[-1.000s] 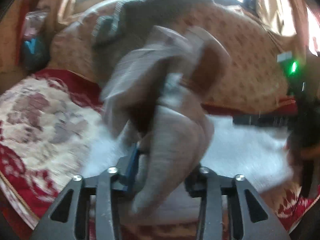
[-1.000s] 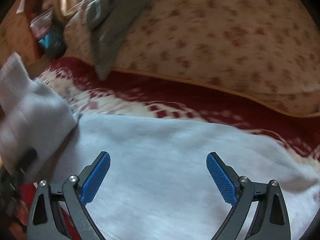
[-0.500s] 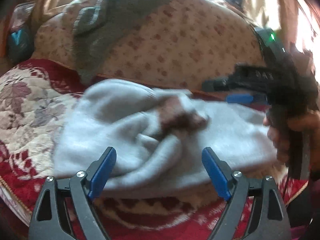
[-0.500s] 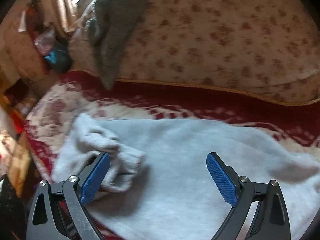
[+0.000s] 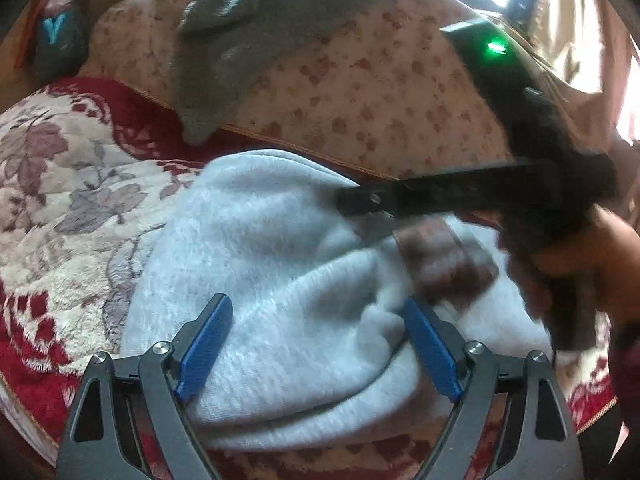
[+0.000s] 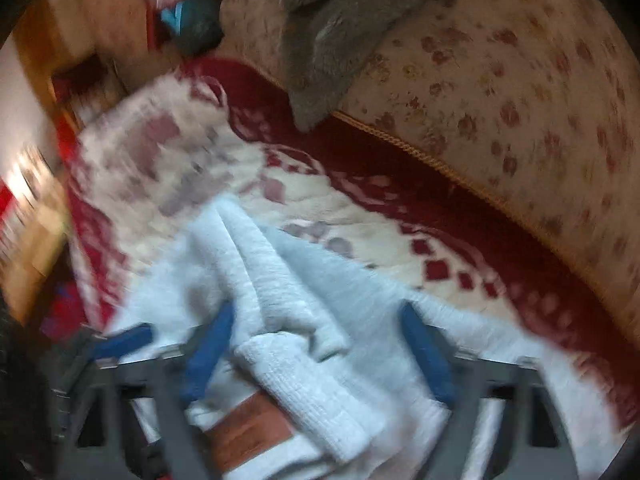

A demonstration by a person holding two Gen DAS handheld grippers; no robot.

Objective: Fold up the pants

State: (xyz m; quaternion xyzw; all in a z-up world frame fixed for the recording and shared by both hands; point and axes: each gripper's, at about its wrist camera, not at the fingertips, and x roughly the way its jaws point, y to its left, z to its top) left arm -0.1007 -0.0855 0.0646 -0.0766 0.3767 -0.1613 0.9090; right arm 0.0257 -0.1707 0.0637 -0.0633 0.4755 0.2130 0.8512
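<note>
**Gathering the loose cuff to tidy the fold**

Lying bunched on the red floral blanket point(image 5: 60, 184) of a couch or bed, the pale grey pants point(image 5: 280, 280) sit just in front of the flowered cushion point(image 5: 360, 92), one ribbed cuff end point(image 6: 304, 380) flopped over the top with a brown patch point(image 6: 248, 436) showing. The left gripper point(image 5: 316, 344) hovers over the heap with its fingers spread wide and nothing pinched, seemingly free for a new hold. The right gripper point(image 6: 320, 356) straddles the cuff, its fingers closing around it but not visibly pressing yet, probably to pull that end straight. A grey garment point(image 5: 248, 40) drapes the cushion, out of the way.
</note>
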